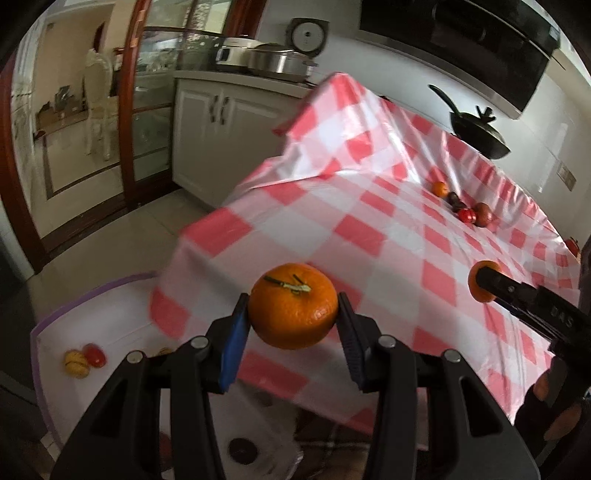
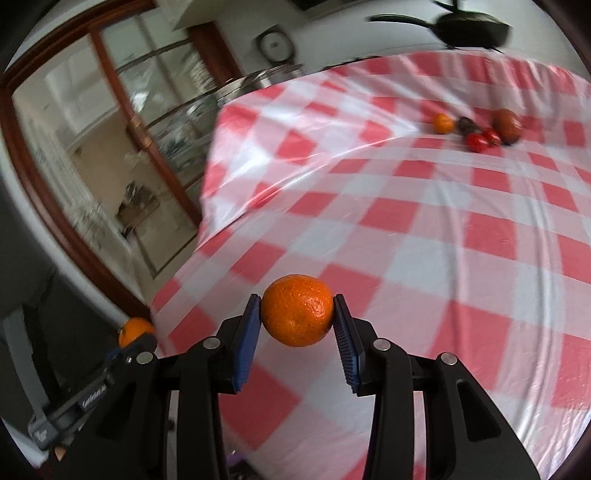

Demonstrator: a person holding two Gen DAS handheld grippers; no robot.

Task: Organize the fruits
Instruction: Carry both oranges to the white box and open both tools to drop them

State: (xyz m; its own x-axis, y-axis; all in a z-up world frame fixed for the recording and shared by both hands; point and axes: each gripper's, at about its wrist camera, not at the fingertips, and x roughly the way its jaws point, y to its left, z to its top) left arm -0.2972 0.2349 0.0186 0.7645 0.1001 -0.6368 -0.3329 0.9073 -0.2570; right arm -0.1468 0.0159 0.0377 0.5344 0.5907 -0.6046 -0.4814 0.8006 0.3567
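In our left gripper (image 1: 292, 314) we clamp an orange with a green stem stub (image 1: 292, 311), its blue pads (image 1: 233, 343) pressed against both sides of the peel, the fruit held clear of the surface. From this gripper, at about eight o'clock and lower down, we see a white tray with a purple rim (image 1: 92, 291); a yellow fruit (image 1: 75, 363) and a small red one (image 1: 94, 355) lie touching each other on it. At three o'clock our right gripper (image 1: 484, 282) shows from the side, closed on a second orange (image 1: 476, 284).

In the right wrist view that second orange (image 2: 297, 310) sits squeezed between the right gripper's (image 2: 297, 314) blue pads (image 2: 246, 347), above the red-and-white checked tablecloth (image 2: 443, 221). At nine o'clock from it, the left gripper (image 2: 135, 334) appears with its orange (image 2: 133, 329) near the cloth's edge.

Farther off, toward one o'clock, a cluster of fruit lies on the cloth: a small orange (image 2: 443, 123), a dark fruit (image 2: 467, 124), two red ones (image 2: 477, 142), and a brownish round one (image 2: 508, 125), close together. Beyond the table's far edge, at twelve to one o'clock, we see a black pan (image 2: 472, 31).
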